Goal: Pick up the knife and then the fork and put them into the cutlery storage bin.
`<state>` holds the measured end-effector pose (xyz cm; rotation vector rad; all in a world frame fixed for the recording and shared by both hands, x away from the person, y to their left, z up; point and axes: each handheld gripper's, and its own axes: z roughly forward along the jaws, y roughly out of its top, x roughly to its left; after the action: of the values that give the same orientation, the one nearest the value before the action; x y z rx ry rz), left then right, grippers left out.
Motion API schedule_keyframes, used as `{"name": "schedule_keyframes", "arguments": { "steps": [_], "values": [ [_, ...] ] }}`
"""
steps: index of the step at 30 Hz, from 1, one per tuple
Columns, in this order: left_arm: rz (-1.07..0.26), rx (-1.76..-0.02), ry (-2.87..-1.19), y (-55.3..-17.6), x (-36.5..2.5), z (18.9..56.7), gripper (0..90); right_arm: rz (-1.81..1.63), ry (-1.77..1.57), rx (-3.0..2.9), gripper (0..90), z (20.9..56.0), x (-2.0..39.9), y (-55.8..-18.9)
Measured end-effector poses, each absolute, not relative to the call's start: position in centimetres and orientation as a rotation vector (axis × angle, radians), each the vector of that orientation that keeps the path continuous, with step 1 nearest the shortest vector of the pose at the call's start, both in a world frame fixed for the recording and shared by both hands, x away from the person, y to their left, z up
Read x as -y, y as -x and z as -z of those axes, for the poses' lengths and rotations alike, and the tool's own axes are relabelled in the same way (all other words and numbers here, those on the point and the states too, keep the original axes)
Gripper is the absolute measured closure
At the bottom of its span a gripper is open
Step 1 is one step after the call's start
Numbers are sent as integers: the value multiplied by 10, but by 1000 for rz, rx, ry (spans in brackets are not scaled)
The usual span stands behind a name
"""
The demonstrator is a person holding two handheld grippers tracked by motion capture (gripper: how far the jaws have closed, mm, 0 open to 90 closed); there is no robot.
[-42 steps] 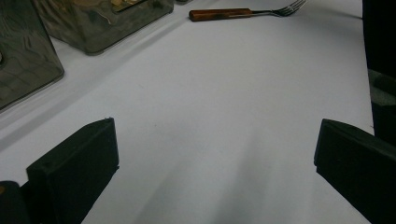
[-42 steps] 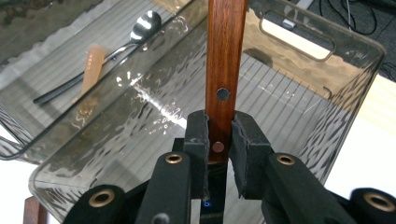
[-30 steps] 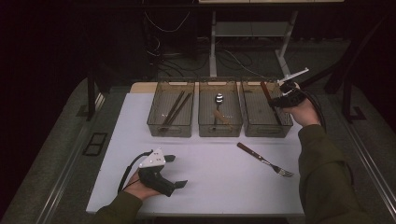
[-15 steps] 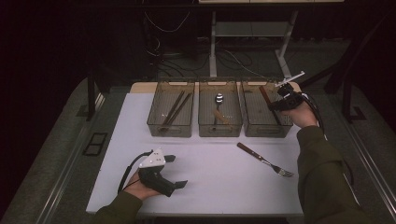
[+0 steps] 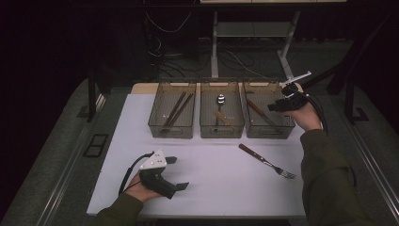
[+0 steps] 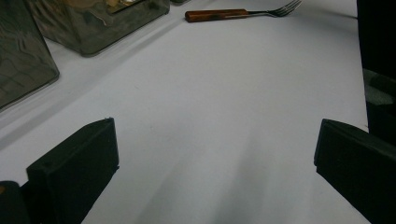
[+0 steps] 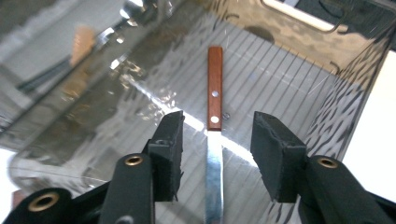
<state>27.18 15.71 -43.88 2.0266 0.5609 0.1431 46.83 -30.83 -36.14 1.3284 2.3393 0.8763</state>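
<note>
While its jaws have just been opening, the right tool (image 7: 215, 156) hangs apart over the knife (image 7: 214, 135), pads clear

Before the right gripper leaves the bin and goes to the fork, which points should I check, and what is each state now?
1. Knife lies on the floor of the right bin: ok.
2. Right gripper, jaws just opening, pads off the knife: ok.
3. Fork lies alone on the white table, apart from the bins: ok.
4. Left gripper open, holding nothing: ok.
5. Knife blade tip fully inside the bin: cannot tell.
</note>
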Motion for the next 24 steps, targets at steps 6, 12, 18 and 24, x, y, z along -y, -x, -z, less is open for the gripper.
{"name": "schedule_keyframes", "arguments": {
  "steps": [6, 12, 18, 24],
  "values": [
    [-142, -556, -2035, -271, -156, 439, 0, -959, -1305, -2339, 504, 351, 308, -443],
    [-140, -556, -2037, -271, -155, 439, 0, -1010, -1273, -2377, 446, 348, 305, -422],
    [-138, -557, -2040, -271, -155, 439, 0, -1040, -1249, -2414, 388, 347, 302, -402],
    [-137, -558, -2039, -271, -155, 439, 0, -1024, -1207, -2444, 347, 349, 295, -384]
  ]
}}
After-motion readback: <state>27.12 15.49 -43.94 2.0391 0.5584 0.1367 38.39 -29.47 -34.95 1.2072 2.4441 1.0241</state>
